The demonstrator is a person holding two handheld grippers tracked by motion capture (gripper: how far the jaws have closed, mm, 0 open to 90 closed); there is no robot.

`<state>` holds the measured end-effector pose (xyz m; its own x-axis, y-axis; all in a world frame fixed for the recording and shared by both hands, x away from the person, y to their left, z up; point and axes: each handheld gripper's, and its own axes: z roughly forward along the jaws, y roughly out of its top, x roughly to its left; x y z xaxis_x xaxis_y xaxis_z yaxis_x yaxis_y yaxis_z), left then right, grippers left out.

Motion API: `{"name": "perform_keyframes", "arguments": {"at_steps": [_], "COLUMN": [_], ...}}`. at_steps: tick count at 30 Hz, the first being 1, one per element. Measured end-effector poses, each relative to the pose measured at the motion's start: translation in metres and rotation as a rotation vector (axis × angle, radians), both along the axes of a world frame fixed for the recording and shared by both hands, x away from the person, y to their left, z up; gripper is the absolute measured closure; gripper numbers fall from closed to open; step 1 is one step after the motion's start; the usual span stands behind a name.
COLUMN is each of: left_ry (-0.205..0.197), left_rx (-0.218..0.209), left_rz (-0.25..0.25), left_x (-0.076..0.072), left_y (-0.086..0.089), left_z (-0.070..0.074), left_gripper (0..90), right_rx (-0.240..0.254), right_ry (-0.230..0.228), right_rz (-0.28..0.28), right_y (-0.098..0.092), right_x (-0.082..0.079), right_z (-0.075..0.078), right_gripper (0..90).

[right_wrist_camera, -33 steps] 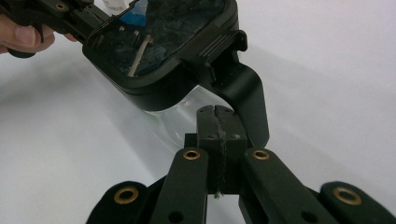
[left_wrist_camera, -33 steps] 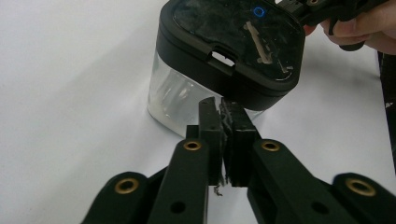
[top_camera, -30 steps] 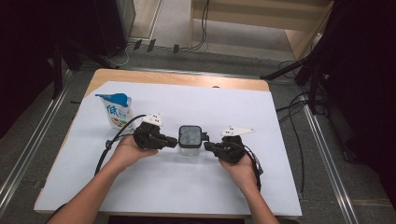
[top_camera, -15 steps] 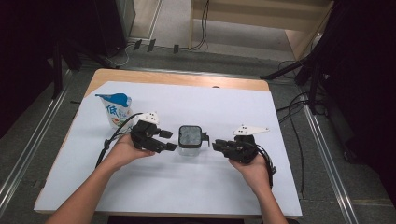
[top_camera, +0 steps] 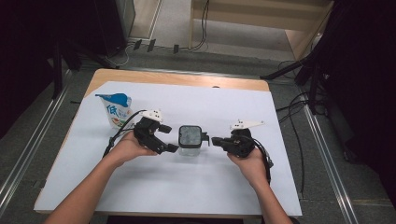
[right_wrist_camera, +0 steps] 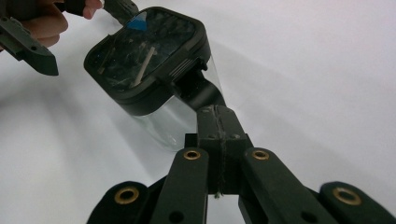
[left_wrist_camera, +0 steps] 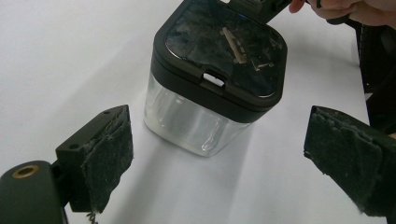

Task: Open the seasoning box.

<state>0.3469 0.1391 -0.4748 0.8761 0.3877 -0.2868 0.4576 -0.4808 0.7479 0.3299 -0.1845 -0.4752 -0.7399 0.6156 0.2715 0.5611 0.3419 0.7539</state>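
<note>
A small clear container with a black lid stands on the white sheet mid-table, also seen as the container and the container. My left gripper sits just left of it. The left gripper is open; its jaws have just been opening and its pads stand wide and clear of the container's walls. My right gripper is to the container's right. The right gripper is shut with nothing between its jaws, which have just closed, its tip right behind the lid's black tab.
A white and blue pouch stands upright at the back left of the sheet, behind the left hand. The wooden table edge runs along the far side. Cables trail from both grippers.
The left gripper let go of the container, opened wide and drew back a little to the left. The right gripper pulled away to the right, off the container's side.
</note>
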Motion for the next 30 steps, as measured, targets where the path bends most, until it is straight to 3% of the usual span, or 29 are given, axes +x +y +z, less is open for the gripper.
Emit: {"name": "perform_keyframes", "arguments": {"at_steps": [2, 3, 5, 9, 12, 21, 30], "left_ry": [-0.022, -0.028, -0.023, -0.045, -0.038, -0.039, -0.056], "left_rx": [0.025, 0.019, -0.009, 0.014, -0.033, -0.017, 0.035], "left_rz": [0.009, 0.000, -0.018, -0.072, -0.077, -0.112, -0.125], "left_x": [0.003, 0.004, 0.007, 0.010, 0.012, 0.016, 0.019], "left_y": [-0.003, -0.003, -0.004, -0.008, -0.009, -0.018, -0.024], "left_z": [-0.001, -0.001, -0.002, 0.001, 0.003, -0.012, -0.019], "left_gripper": [10.5, 14.9, 14.8, 14.0, 14.0, 13.5, 13.6], "right_rx": [-0.001, -0.007, -0.005, -0.006, 0.001, -0.009, -0.004], "right_ry": [0.005, 0.010, 0.003, -0.004, -0.002, 0.003, 0.007], "right_rz": [0.002, 0.007, 0.013, 0.023, 0.024, 0.024, 0.022], "right_y": [0.000, 0.001, 0.001, 0.004, 0.005, 0.007, 0.007], "right_x": [0.001, 0.003, 0.005, 0.007, 0.008, 0.011, 0.011], "right_z": [0.000, -0.001, 0.000, 0.001, 0.002, 0.000, -0.001], "right_gripper": [90.0, 90.0, 90.0, 90.0, 90.0, 90.0, 90.0]}}
